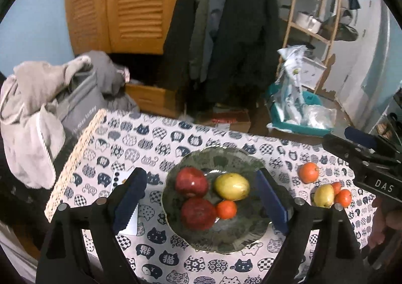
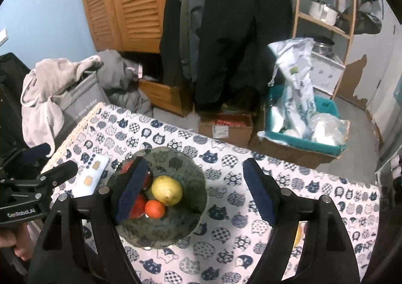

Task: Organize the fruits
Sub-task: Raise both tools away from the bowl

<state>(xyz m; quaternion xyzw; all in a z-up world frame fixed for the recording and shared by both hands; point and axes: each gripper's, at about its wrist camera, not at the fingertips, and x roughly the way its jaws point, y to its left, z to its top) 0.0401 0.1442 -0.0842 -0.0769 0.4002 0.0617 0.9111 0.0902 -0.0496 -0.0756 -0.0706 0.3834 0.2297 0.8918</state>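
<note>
Left wrist: plate (image 1: 251, 158) w/ fruit framed betw. open, empty left tool (image 1: 201, 198).

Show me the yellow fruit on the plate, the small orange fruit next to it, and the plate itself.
yellow fruit (image 1: 232, 186), left wrist view, middle of its skin.
small orange fruit (image 1: 226, 209), left wrist view, its centre.
plate (image 1: 226, 243), left wrist view, bare near part by the rim.

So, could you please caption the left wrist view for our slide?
Open left gripper above a green plate holding four fruits; four more wait on the cat-print tablecloth.
</note>
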